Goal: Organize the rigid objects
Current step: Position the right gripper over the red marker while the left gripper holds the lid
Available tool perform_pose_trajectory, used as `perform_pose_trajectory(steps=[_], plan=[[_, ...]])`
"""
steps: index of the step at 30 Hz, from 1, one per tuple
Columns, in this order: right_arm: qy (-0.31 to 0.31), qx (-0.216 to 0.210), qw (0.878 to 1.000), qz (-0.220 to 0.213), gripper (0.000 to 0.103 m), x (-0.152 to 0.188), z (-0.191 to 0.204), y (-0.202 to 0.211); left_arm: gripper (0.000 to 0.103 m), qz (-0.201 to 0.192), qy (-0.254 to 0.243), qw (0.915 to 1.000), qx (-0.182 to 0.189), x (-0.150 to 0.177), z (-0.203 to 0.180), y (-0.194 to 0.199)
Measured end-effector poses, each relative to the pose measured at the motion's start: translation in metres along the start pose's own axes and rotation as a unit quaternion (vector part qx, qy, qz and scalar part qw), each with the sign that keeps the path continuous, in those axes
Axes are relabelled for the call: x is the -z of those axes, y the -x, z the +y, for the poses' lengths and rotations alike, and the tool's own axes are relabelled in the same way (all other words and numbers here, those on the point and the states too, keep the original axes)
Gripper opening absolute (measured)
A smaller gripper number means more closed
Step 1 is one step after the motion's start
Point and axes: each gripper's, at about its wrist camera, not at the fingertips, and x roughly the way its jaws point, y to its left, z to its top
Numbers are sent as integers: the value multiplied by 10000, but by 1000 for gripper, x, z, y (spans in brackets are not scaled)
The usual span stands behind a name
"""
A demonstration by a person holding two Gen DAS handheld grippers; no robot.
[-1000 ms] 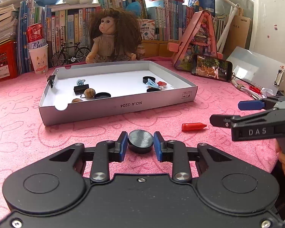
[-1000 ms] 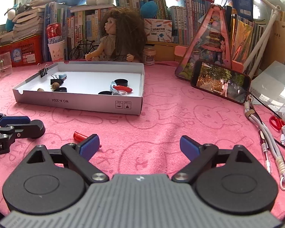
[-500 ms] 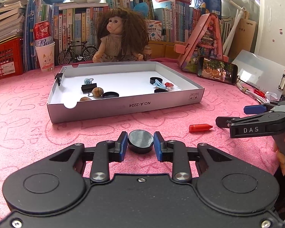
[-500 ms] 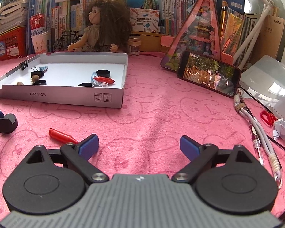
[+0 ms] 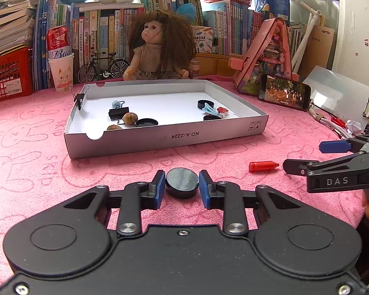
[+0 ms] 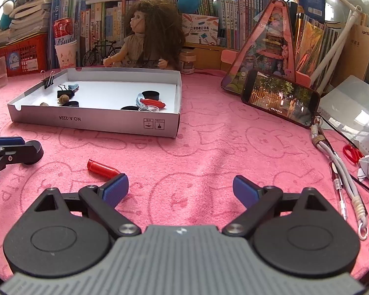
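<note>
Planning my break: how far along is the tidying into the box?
Done: clips, nuts and caps lie in the box. In hand: the left gripper clamps a black cap. Left: the red cap on the cloth, beside the open right gripper.

We saw a box on the cloth, with clips and caps inside. A doll sat behind it. A phone stood to its right. Before the box lay a disc, and a tube to the disc's right.
</note>
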Motion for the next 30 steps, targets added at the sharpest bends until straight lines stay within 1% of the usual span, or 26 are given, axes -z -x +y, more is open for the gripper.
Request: perform_pose_trajectory(steps=[2,9,14,19,24,30], plan=[[8,8,10000,53,96,-1,1,-6,28,-1,2,10000,-1,0,0,0],[-161,236,9996,-36,96,-6,-2,-11,28,-25,68,10000,-68,0,4,1],[-555,-132,9983,-107,96,-5,0,3,28,-72,196,9997,-158,-1,8,2],[-789,-442,9957,-183,96,-3,20,10,28,-115,276,9993,-244,-3,12,2],[-741,-360,9964,-220,96,-5,42,4,28,-126,330,9990,-287,-3,15,2],[-776,-158,9966,-228,87,-3,52,-3,28,-129,367,9988,-297,-2,16,3]])
